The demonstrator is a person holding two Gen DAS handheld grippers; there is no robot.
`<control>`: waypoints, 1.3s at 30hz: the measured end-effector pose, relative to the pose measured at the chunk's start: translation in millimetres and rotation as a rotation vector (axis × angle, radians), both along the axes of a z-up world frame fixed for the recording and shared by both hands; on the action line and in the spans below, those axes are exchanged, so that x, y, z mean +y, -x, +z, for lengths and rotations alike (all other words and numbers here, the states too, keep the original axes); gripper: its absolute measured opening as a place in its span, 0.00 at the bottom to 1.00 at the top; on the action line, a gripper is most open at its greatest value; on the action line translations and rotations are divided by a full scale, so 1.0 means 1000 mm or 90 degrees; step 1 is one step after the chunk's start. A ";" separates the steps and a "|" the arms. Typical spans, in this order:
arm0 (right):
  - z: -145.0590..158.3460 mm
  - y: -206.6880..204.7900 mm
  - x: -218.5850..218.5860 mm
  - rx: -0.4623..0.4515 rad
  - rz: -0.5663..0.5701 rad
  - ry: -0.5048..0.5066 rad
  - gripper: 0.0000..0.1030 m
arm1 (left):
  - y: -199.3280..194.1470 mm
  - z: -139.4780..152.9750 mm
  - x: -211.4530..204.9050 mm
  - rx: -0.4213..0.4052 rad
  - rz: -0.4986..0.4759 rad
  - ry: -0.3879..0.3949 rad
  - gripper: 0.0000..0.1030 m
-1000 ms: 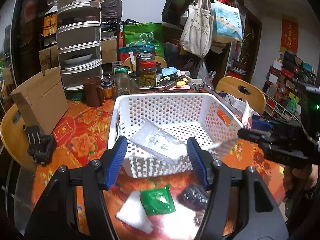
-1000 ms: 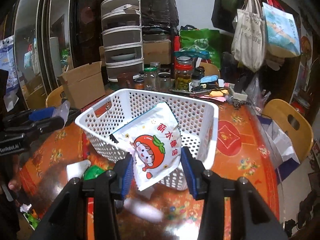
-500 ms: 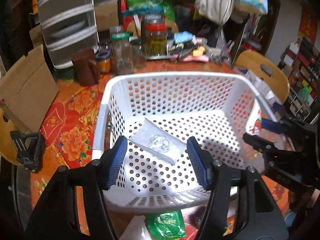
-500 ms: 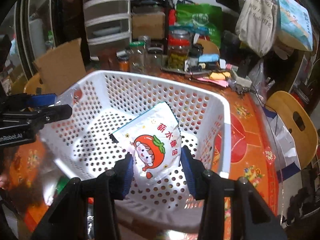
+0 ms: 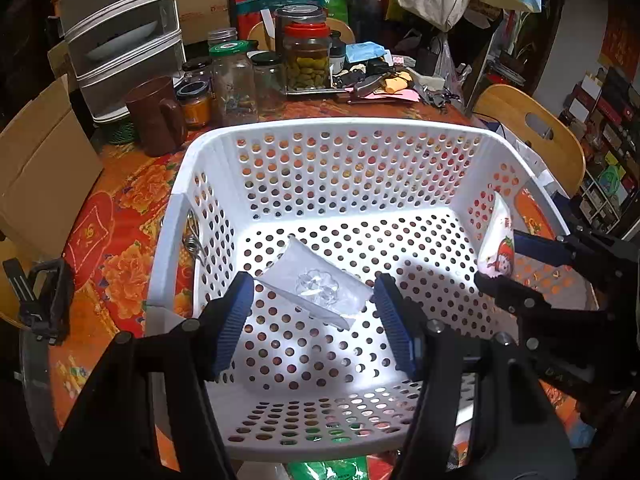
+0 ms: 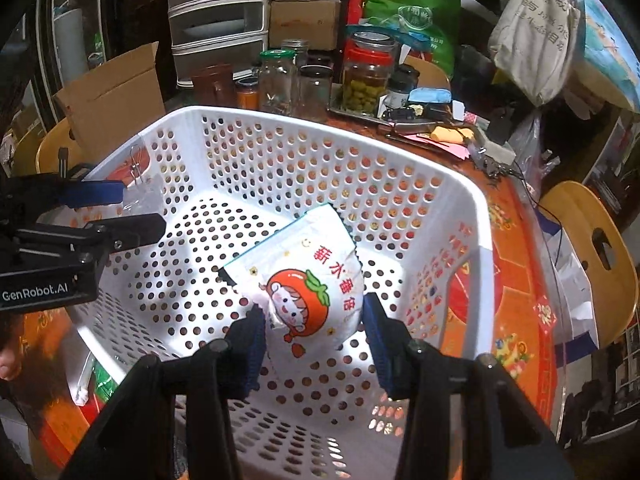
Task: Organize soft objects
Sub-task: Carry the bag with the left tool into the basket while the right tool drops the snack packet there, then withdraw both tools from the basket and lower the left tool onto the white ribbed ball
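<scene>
A white perforated basket (image 5: 340,128) stands on the red floral tablecloth; it also shows in the right wrist view (image 6: 304,128). My left gripper (image 5: 316,312) is shut on a clear plastic packet (image 5: 316,286) and holds it over the basket's inside. My right gripper (image 6: 314,334) is shut on a white snack pouch with an orange cartoon face (image 6: 304,280), held over the basket's inside near its right wall. The pouch also shows in the left wrist view (image 5: 496,244).
A green packet (image 5: 328,470) lies on the table in front of the basket. Glass jars (image 5: 306,60), a brown mug (image 5: 156,114) and a stacked drawer unit (image 5: 120,32) stand behind the basket. A cardboard box (image 5: 40,168) is at the left, a wooden chair (image 5: 536,128) at the right.
Both grippers moved forward and down over the basket, each still holding its packet. The items on the table in front of the basket have dropped almost out of view.
</scene>
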State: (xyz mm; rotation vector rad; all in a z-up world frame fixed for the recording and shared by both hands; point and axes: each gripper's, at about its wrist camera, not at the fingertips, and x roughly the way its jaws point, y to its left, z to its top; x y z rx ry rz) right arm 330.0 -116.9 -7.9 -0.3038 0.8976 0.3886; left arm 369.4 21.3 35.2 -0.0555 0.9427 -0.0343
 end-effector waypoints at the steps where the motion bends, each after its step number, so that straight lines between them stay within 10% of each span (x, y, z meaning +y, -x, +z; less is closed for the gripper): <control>1: 0.000 0.000 0.000 0.000 0.000 -0.002 0.47 | 0.000 0.000 0.001 -0.002 0.002 0.001 0.59; 15: 0.008 0.007 -0.007 -0.022 -0.003 -0.026 0.70 | 0.013 0.010 0.001 -0.034 -0.010 0.004 0.84; 22: 0.019 0.025 -0.018 -0.038 0.005 -0.068 0.99 | 0.038 0.028 0.007 -0.062 -0.010 0.030 0.90; 39: 0.031 0.103 -0.064 -0.096 -0.017 -0.136 1.00 | 0.162 0.055 0.029 -0.127 0.008 0.047 0.94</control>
